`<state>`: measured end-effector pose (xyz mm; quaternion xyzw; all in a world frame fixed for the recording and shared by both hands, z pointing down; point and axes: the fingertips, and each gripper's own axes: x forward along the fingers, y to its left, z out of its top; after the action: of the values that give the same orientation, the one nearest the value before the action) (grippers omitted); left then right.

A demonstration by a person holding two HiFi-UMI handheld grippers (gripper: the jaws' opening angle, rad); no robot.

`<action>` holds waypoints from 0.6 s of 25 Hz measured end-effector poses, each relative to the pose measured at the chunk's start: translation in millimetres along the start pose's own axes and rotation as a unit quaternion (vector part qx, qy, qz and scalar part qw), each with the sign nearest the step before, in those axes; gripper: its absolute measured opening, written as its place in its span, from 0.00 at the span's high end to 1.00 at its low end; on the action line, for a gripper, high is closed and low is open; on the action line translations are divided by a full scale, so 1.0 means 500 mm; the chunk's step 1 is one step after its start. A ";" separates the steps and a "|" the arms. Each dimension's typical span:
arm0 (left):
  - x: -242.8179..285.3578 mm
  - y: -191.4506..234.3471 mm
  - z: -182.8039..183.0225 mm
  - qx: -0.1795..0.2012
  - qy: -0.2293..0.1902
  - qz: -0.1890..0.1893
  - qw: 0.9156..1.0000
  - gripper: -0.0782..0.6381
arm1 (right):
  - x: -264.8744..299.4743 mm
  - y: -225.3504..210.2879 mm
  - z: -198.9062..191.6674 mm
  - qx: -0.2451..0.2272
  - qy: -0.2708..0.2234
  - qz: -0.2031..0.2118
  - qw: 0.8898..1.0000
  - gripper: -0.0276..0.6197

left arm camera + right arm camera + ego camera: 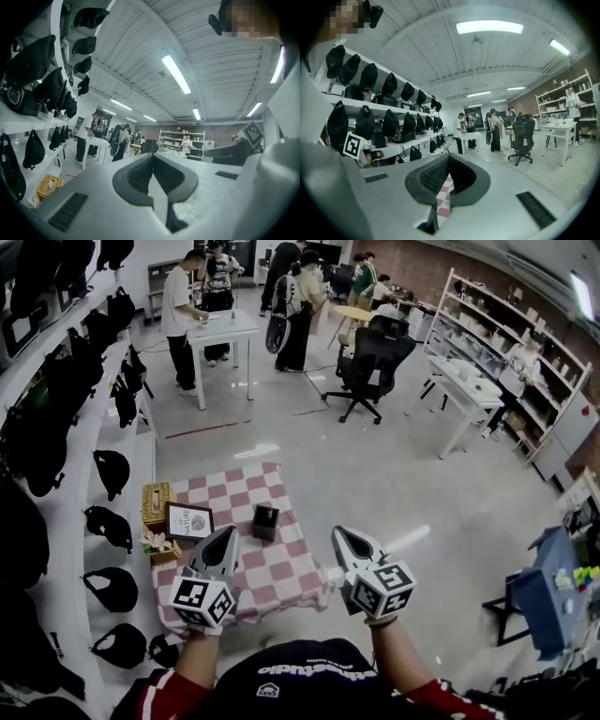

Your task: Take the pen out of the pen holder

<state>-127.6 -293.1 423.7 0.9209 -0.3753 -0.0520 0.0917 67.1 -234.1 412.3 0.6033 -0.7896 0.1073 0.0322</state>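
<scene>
A small dark pen holder (265, 521) stands on a low table under a pink-and-white checked cloth (286, 568). No pen can be made out in it at this size. My left gripper (231, 532) hovers over the cloth just left of the holder and nearer to me, its jaws together and empty. Off to the holder's right, my right gripper (338, 533) sits at the cloth's right edge, also closed on nothing. In the left gripper view the left gripper (153, 154) points level across the room. The right gripper (449, 154) shows a strip of checked cloth (444, 190) behind its tips.
A framed picture (188, 520), a wicker basket (157, 503) and small flowers (155, 543) sit at the cloth's left edge. White shelves with black caps and bags (56, 427) run along the left. Several people stand at a white table (223, 330); an office chair (375, 357) stands beyond.
</scene>
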 end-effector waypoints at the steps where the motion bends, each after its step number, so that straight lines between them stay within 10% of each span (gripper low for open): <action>1: 0.005 0.003 -0.003 -0.001 0.001 -0.002 1.000 0.88 | 0.004 -0.001 -0.002 0.000 0.001 -0.001 1.000 0.95; 15: 0.079 0.022 -0.004 0.016 0.001 -0.010 1.000 0.88 | 0.060 -0.033 0.008 -0.002 -0.004 0.009 1.000 0.95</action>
<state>-106.5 -328.4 426.8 0.9258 -0.3671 -0.0465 0.0771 75.2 -267.5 415.7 0.5967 -0.7952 0.1035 0.0298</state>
